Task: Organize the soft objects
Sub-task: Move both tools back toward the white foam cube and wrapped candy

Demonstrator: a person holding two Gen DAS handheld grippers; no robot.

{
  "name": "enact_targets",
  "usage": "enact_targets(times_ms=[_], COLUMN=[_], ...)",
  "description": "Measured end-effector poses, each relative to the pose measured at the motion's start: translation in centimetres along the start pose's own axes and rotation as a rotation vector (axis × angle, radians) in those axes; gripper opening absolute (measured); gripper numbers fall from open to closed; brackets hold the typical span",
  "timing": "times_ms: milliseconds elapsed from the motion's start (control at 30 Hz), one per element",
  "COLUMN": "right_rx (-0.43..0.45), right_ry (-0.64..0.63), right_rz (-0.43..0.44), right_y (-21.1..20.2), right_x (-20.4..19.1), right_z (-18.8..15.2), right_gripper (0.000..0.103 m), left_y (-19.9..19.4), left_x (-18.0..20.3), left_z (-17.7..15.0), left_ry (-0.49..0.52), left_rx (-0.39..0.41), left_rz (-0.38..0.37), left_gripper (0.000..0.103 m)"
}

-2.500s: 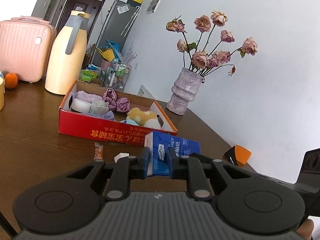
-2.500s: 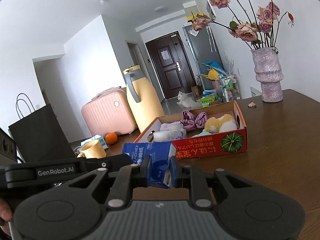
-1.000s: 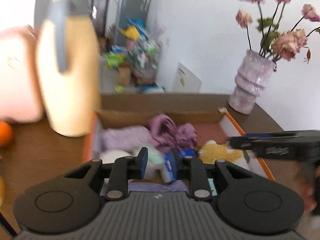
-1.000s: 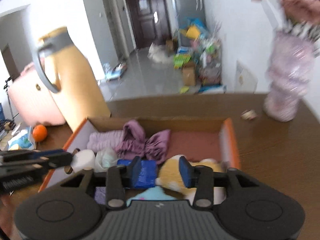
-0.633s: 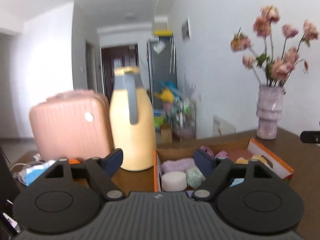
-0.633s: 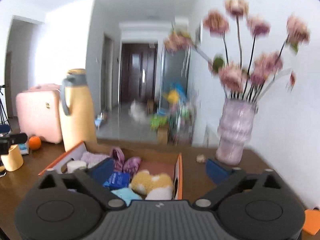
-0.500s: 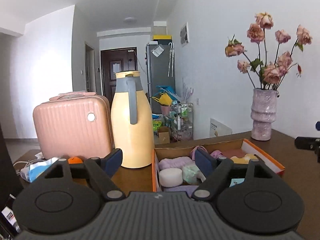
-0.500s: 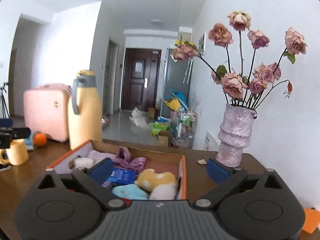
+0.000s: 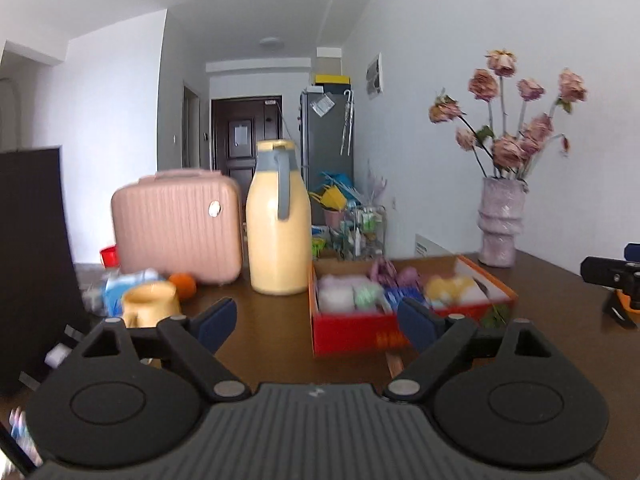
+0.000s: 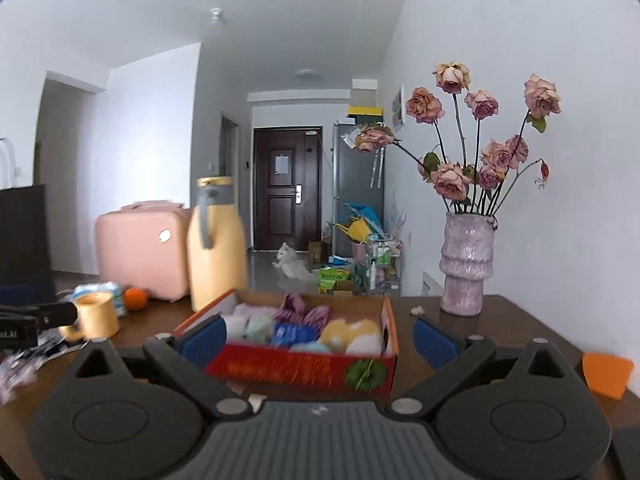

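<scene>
A red cardboard box [image 9: 352, 332] [image 10: 296, 368] stands on the brown table and holds the soft things. In it lie a blue tissue pack [image 10: 294, 334], a yellow plush [image 10: 352, 334], purple cloth [image 10: 296, 306], a white roll [image 10: 236, 326] and a pale green piece [image 10: 260, 326]. My left gripper [image 9: 316, 318] hangs in front of the box and left of it, jaws opening, with nothing between them. My right gripper [image 10: 316, 336] stands open and bare just short of the box's front wall.
Behind the box are a yellow thermos jug [image 9: 278, 220], a pink case [image 9: 176, 224] and a vase of dried roses [image 10: 466, 264]. A yellow mug [image 9: 150, 306], an orange [image 9: 182, 284] and a black bag [image 9: 32, 260] sit left. An orange item [image 10: 608, 372] lies right.
Both grippers let go of the blue tissue pack inside the box, spread wide and drew back. The box now sits farther off in both views.
</scene>
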State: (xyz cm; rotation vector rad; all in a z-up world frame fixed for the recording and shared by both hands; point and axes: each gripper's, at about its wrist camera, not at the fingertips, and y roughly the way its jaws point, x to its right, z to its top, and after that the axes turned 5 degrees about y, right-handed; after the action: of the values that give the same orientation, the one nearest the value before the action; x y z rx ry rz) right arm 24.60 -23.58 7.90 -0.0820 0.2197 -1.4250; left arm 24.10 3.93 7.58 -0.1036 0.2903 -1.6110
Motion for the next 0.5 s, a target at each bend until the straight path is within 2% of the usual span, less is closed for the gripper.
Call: enact_targets(times_ms=[100, 267, 367, 500], right_rx=[-0.027, -0.083, -0.098, -0.101], right_ry=[0.004, 0.065, 0.07, 0.069], right_rz=[0.026, 0.083, 0.085, 0.099], right_y=[-3.2, -6.6, -6.5, -6.0], right_x=[-0.5, -0.8, -1.1, -1.4], right_z=[-2.6, -6.0, -6.5, -6.5], right_gripper=[0.1, 0.1, 0.1, 0.1], left_y=[-3.4, -7.4, -7.8, -7.3], left_x=[0.3, 1.5, 1.7, 2.1], left_z=[-2.2, -5.1, -5.3, -4.9], left_ry=[-0.012, 0.062, 0.047, 0.041], left_rx=[-0.001, -0.016, -0.041, -0.032], left_rz=[-0.011, -0.016, -0.049, -0.045], left_gripper=[0.095, 0.096, 0.096, 0.096])
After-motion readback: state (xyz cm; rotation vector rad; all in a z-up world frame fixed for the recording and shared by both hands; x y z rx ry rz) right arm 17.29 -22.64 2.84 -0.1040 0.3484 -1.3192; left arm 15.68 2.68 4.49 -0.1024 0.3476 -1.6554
